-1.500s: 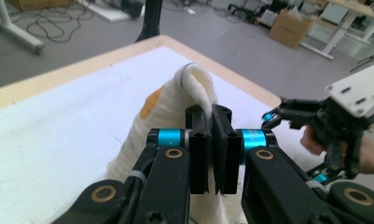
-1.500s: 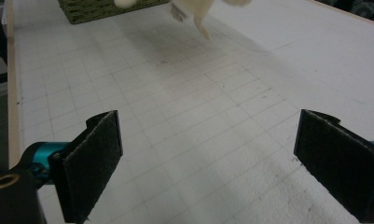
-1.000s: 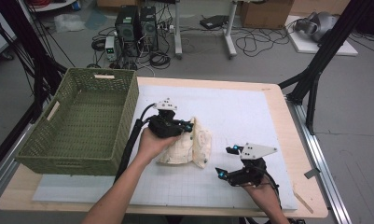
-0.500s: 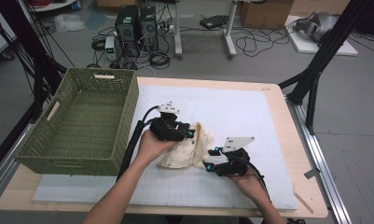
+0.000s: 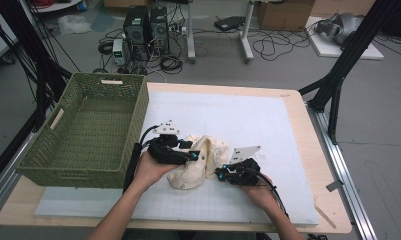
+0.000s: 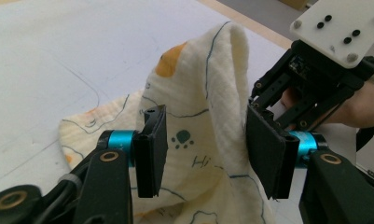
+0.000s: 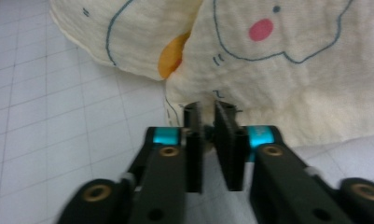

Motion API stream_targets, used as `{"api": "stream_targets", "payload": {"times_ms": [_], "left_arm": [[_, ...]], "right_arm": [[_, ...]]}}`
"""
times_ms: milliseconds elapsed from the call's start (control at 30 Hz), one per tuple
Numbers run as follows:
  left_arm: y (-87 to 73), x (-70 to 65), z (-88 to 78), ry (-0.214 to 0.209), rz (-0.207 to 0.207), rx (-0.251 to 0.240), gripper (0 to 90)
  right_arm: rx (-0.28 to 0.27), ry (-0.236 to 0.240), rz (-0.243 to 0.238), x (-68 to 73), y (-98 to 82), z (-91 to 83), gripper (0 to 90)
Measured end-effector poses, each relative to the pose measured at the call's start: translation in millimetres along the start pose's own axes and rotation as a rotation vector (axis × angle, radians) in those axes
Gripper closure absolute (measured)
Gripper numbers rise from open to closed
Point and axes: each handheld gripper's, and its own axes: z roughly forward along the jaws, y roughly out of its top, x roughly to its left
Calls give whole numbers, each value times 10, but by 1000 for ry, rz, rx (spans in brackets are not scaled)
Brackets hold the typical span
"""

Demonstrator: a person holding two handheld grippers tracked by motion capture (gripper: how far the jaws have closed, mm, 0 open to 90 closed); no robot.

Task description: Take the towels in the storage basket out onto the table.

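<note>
Two grippers meet at a cream printed cloth [image 5: 195,162] on the white gridded mat [image 5: 268,125]: the right gripper [image 5: 219,173] has just closed, pinching its edge; the left gripper [image 5: 197,152], just opening, straddles a fold. Left stands a green wicker basket [image 5: 88,130]; beyond, computers [image 5: 145,25] and cables on grey floor.

In the left gripper view the cloth [image 6: 208,116] runs off the bottom edge, and its fold hides part of the right gripper [image 6: 315,88] at 2 o'clock. In the right gripper view the cloth is cut off at 12 and 3 o'clock. Whether any fabric sits between the nearly closed jaws cannot be told; the jaw bases are blurred.
</note>
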Motion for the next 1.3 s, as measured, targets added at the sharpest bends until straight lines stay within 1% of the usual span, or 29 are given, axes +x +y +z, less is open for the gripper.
{"api": "stream_targets", "payload": {"times_ms": [67, 133, 167, 200, 233, 267, 300, 400, 467, 500, 533, 600, 700, 767, 800, 833, 933, 967, 1033, 1067, 1100, 1167, 1200, 1267, 1300], "left_arm": [[-17, 2, -17, -1, -4, -1, 485], [-23, -3, -39, 1, 2, 2, 466], [-27, -9, -48, -1, 4, -3, 462], [-31, -15, -55, -2, 4, -5, 450], [-36, -19, -54, -3, 3, -6, 450], [-42, -25, -53, 1, 5, -4, 436], [-53, -28, -50, 4, 8, -4, 428], [-101, -20, -31, 9, 1, 4, 406], [-131, -12, -26, 12, 0, 9, 401], [-157, -6, -18, 13, -6, 9, 398], [-171, -5, -15, 15, -10, 9, 396], [-200, -1, -8, 17, -13, 17, 391], [-236, -6, 1, 13, -14, 27, 378], [-263, -25, -8, 4, -14, 28, 372], [-277, -33, -19, 0, -8, 31, 371], [-293, -45, -29, -1, -10, 27, 368], [-343, -48, -72, -7, -13, 28, 358], [-361, -46, -87, -7, -13, 29, 355], [-399, -47, -111, -18, -23, 24, 353], [-423, -52, -124, -18, -19, 27, 353], [-436, -53, -130, -19, -16, 31, 353], [-475, -48, -130, -22, -21, 37, 357], [-493, -43, -124, -19, -21, 47, 364], [-539, -28, -100, -15, -24, 63, 381], [-566, -18, -86, -13, -26, 75, 404]], "right_arm": [[4, 9, -5, -2, -4, -18, 878], [14, 18, -16, 6, -14, -73, 881], [10, 23, -12, 12, -22, -118, 881], [8, 24, -22, 25, -46, -220, 882], [8, 24, -22, 25, -46, -220, 882], [10, 15, -32, 26, -67, -274, 882], [9, 19, -28, 24, -98, -330, 882], [3, 11, -11, 29, -221, -519, 882], [7, 4, -4, 39, -308, -626, 882], [10, 1, -3, 44, -331, -651, 882], [19, -12, -2, 47, -398, -721, 882], [26, -27, 8, 38, -474, -800, 882], [19, -50, 44, -19, -581, -912, 882], [28, -52, 45, -36, -622, -942, 882], [41, -58, 38, -29, -633, -947, 881], [56, -56, 31, -25, -645, -954, 881], [74, -52, 35, -20, -678, -966, 878], [66, -45, 37, -21, -681, -974, 870], [32, -34, 46, -19, -653, -1003, 800], [6, -28, 46, -23, -628, -1021, 766], [-24, -34, 46, -27, -591, -1040, 719], [-44, -37, 56, -48, -534, -1048, 688], [-50, -44, 58, -61, -506, -1032, 661], [-43, -62, 66, -100, -459, -963, 625], [-40, -60, 73, -121, -441, -915, 608]]}}
